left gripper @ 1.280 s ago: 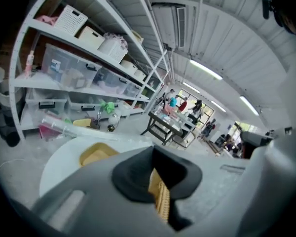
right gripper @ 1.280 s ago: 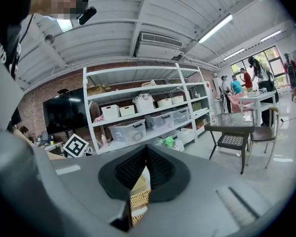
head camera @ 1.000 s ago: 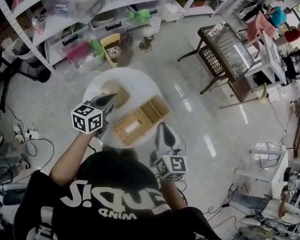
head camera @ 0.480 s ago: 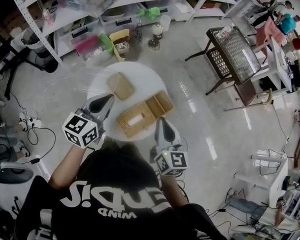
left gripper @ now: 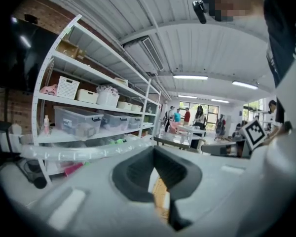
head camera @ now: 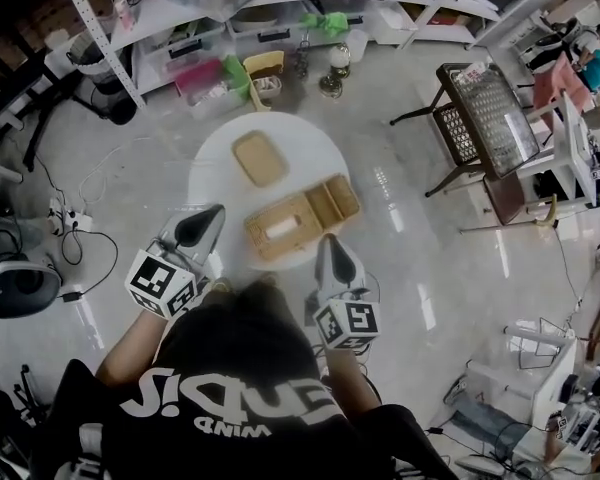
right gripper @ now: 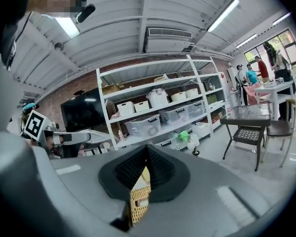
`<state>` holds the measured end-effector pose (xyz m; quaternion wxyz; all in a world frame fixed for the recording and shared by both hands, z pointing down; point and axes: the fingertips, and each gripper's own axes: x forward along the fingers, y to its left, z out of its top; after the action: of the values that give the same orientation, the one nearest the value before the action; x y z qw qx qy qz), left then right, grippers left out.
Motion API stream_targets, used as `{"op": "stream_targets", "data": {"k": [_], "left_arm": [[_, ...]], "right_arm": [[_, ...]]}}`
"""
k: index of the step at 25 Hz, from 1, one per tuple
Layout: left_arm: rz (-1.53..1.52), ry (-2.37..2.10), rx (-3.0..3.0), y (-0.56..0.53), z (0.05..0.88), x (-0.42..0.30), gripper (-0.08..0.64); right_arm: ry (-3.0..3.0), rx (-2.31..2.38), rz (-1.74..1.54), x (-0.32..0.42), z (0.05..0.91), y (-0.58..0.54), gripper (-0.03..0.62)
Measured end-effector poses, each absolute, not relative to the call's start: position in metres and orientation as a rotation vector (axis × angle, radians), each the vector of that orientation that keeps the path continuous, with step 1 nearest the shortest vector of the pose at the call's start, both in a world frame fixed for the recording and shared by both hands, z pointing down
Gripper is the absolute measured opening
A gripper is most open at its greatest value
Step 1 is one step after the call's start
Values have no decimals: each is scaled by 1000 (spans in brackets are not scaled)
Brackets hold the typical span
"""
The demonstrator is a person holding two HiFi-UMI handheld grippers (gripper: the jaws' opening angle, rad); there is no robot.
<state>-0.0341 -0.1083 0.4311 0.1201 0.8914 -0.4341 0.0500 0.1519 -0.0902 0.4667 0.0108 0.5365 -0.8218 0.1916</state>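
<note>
I hold my left gripper point(head camera: 210, 215) and right gripper point(head camera: 328, 242) pointing forward side by side, jaws closed, both empty.

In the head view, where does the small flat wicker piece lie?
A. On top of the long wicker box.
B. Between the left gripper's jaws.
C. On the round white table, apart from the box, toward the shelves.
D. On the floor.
C: the flat wicker piece lies on the round white table, bare tabletop showing between it and the long wicker box.
</note>
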Motion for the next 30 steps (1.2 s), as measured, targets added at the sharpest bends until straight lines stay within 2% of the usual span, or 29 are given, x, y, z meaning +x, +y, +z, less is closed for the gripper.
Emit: {"op": "stream_targets", "data": {"k": [15,30], "left_arm": [[192,-1263,2670,-40,443,-99,0],[161,-1244,2686,-23,452,-105,0]], "right_arm": [[-2505,1792,539,83,466,-15,-2],[-2480,1850,468,71,460,18,-2]]}}
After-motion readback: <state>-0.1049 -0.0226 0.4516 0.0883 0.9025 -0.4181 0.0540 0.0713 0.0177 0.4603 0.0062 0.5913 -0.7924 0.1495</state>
